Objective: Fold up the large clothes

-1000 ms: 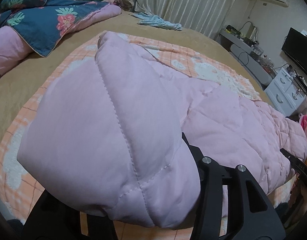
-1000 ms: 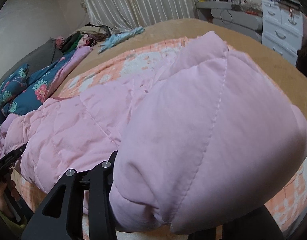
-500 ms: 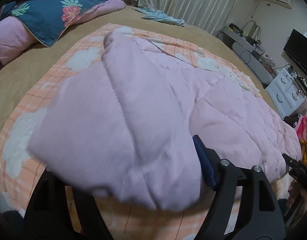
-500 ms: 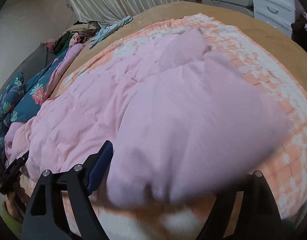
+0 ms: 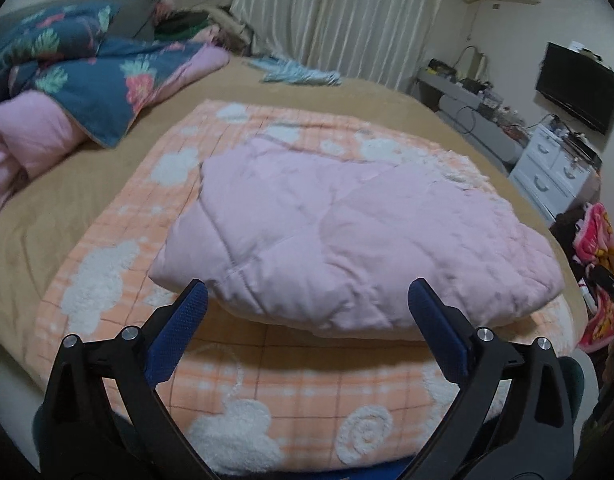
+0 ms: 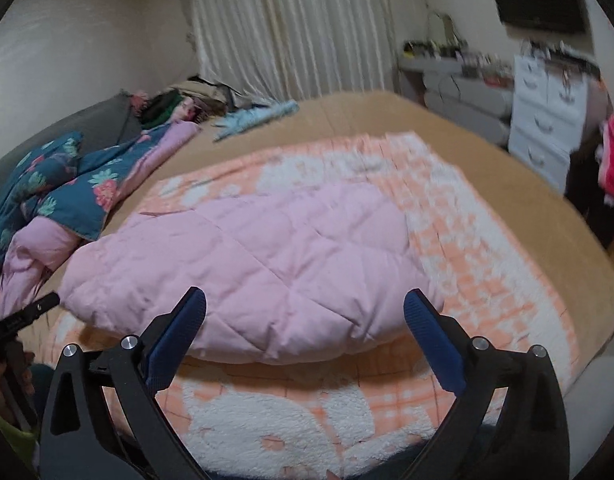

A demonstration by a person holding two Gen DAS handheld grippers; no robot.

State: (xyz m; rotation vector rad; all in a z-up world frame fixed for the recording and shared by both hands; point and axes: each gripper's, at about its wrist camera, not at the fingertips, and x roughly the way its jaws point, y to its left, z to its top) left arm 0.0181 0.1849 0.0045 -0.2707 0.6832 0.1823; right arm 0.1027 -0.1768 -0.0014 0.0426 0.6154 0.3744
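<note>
A pink quilted garment point(image 5: 347, 236) lies folded over on an orange-and-white checked fleece blanket point(image 5: 307, 392) on the bed. It also shows in the right wrist view point(image 6: 267, 260). My left gripper point(image 5: 307, 300) is open and empty, its blue pads just in front of the garment's near edge. My right gripper point(image 6: 305, 308) is open and empty too, close to the near edge. The tip of the left gripper shows at the left edge of the right wrist view point(image 6: 31, 312).
A blue floral duvet with pink lining point(image 5: 87, 80) is piled at the bed's far left. A light blue cloth point(image 5: 303, 74) lies near the curtain. White drawers point(image 5: 555, 168), a desk and a TV point(image 5: 579, 86) stand on the right. The tan bedspread point(image 5: 67, 200) surrounds the blanket.
Both grippers held the garment's corners, carried them forward over the garment, let go and opened. They have pulled back toward the near edge; the garment now lies folded.
</note>
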